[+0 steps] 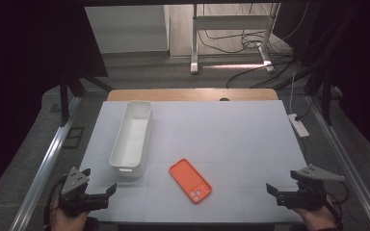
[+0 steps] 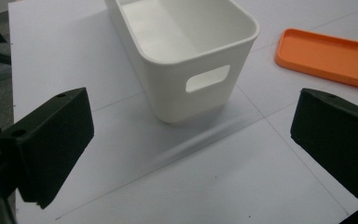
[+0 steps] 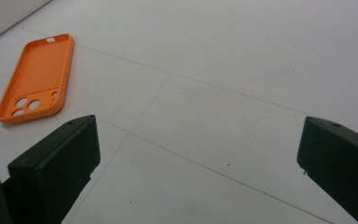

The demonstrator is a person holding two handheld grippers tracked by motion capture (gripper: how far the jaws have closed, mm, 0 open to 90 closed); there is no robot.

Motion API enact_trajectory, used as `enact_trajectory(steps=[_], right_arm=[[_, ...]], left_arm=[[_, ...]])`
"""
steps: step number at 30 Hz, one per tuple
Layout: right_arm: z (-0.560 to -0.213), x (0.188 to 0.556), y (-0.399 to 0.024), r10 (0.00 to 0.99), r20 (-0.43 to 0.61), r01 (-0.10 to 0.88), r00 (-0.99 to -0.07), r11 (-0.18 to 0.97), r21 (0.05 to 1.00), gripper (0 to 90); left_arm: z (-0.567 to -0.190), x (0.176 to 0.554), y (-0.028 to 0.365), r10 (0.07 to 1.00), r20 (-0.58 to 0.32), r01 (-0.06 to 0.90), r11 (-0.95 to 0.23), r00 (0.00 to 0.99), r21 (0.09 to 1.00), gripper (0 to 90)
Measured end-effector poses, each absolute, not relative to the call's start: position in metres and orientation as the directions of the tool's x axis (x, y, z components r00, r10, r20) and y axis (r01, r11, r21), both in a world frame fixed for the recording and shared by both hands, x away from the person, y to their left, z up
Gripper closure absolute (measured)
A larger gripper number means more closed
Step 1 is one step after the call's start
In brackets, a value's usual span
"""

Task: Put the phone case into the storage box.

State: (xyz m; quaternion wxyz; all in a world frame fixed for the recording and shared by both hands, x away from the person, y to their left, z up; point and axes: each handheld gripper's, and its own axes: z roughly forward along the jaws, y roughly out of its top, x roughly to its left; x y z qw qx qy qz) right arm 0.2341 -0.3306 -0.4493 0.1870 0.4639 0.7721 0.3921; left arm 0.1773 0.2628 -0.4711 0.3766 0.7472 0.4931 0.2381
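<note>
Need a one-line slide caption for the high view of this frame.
Both hand-held grippers, left gripper and right gripper, open at the table's near edge; orange phone case beside empty white bin.

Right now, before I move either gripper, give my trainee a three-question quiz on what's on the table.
1. True or false: the orange phone case lies inside the white bin.
2. The phone case lies with which side up? A) hollow inner side B) smooth back C) on its edge
3. Fill in: the jaws of the left gripper and the right gripper both stand ____ with nothing between them.

Key:
1. False. The case lies flat on the white table, apart from the bin, on its right in the high view.
2. A. The right gripper view shows the raised rim and the camera cut-outs.
3. open
</note>
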Motion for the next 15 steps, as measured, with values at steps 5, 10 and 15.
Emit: enact_trajectory(steps=[5, 10, 15], right_arm=[[-0.4495, 0.2349, -0.3295, 0.855, 0.077, 0.573, -0.513, 0.274, 0.772, 0.0], [-0.4498, 0.2354, -0.3288, 0.852, 0.074, 0.573, -0.518, 0.282, 0.77, 0.0], [-0.45, 0.2361, -0.3281, 0.849, 0.075, 0.576, -0.523, 0.287, 0.765, 0.0]], left_arm=[[-0.4714, 0.1778, 0.2636, 0.915, -0.025, 0.562, -0.226, 0.403, 0.795, 0.3], [-0.4714, 0.178, 0.2626, 0.913, -0.019, 0.564, -0.235, 0.408, 0.792, 0.4], [-0.4715, 0.1782, 0.2632, 0.912, -0.021, 0.564, -0.235, 0.41, 0.792, 0.6]])
